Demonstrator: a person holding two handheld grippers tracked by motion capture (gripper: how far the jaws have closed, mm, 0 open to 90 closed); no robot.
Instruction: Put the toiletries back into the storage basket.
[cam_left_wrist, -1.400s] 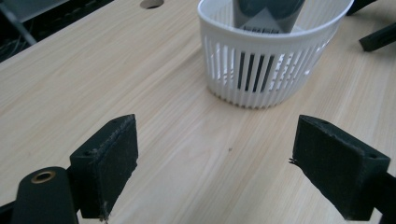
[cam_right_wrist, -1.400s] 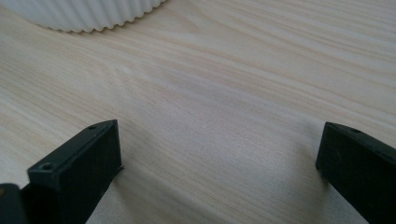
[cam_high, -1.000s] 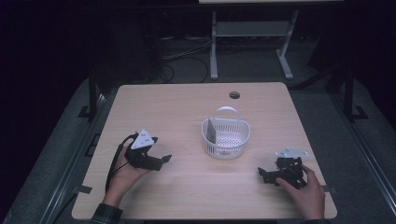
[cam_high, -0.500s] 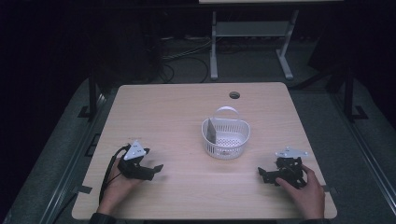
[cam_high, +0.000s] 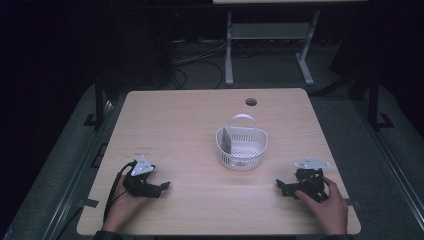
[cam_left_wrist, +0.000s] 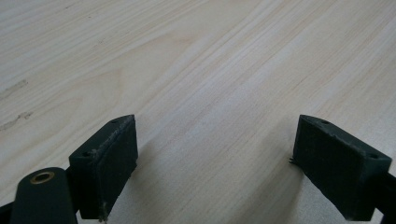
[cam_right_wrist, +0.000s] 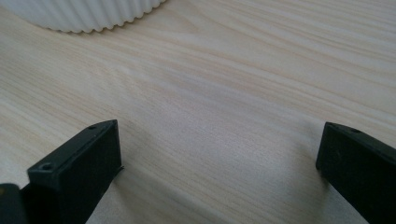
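Pale wood table, dark room, white basket central, both claws spread, empty.

Bare wood is seen across most of the table, so passage is left free along its left half and near edge. The only obstruction is the white basket, stood right of centre with its handle raised, between the left gripper and right gripper but farther back. Open board lies between each pair of spread jaws
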